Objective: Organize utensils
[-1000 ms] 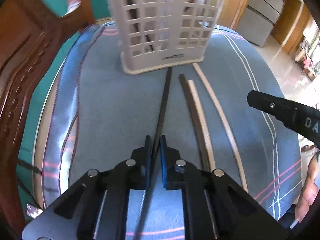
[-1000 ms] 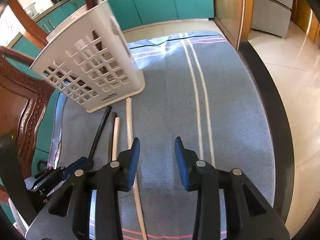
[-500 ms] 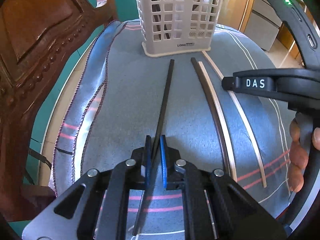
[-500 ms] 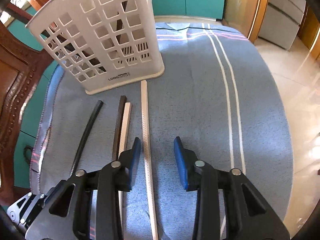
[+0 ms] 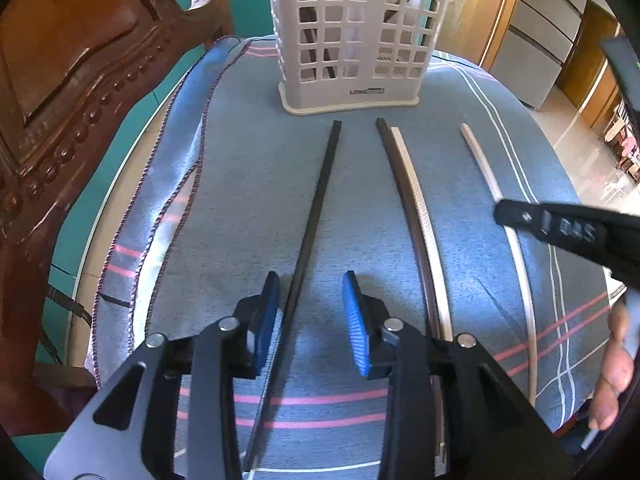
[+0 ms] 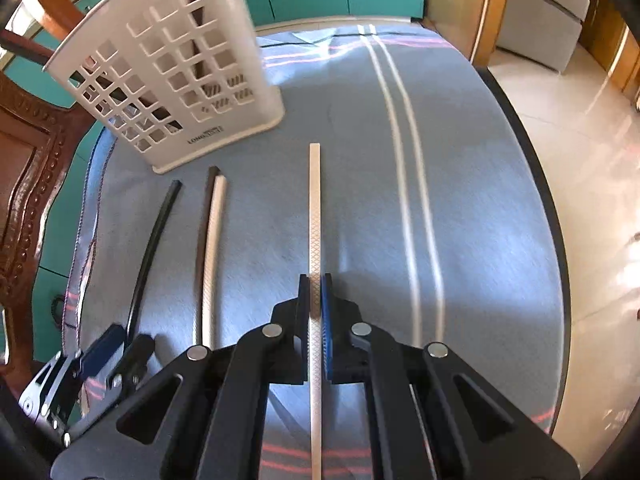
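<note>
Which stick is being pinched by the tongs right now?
The cream stick lying apart on the right. The right tongs have just closed on it. The black stick lies loose between the open left tongs; the other pair lies untouched.

Right hand-held gripper [image 6: 315, 312] clamps the pale chopstick [image 6: 315, 216].

Four chopsticks [image 5: 316, 212] lie side by side before the basket [image 5: 352, 36], seemingly on cloth [image 5: 248, 184].
</note>
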Demonstrator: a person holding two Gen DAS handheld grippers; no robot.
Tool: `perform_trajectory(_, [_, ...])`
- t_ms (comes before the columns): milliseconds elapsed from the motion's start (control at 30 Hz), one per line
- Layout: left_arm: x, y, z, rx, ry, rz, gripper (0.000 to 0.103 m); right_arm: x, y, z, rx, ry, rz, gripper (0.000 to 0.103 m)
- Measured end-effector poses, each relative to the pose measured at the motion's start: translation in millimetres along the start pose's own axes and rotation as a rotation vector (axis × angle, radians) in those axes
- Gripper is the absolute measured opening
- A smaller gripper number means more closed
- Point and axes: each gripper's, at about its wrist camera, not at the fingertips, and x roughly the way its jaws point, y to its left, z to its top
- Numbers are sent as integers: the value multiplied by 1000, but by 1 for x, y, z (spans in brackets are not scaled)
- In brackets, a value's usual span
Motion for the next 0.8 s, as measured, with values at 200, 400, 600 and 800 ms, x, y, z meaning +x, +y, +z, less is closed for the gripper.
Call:
perform_trajectory(200, [-1,-8,0,3,0,1,37,-5,-10,-18,8,23,47,6])
perform_trajectory(400, [1,-14,2,8,-2,7,42,-8,-7,-17,1,-12,75,8])
perform_trajectory(600, [5,-13,4,2,-4,15,50,-8,-7,-12,17,-38,59,17])
perform_trajectory(800, [5,-11,5,2,-3,16,52,-4,-4,-9,10,-51,44,23])
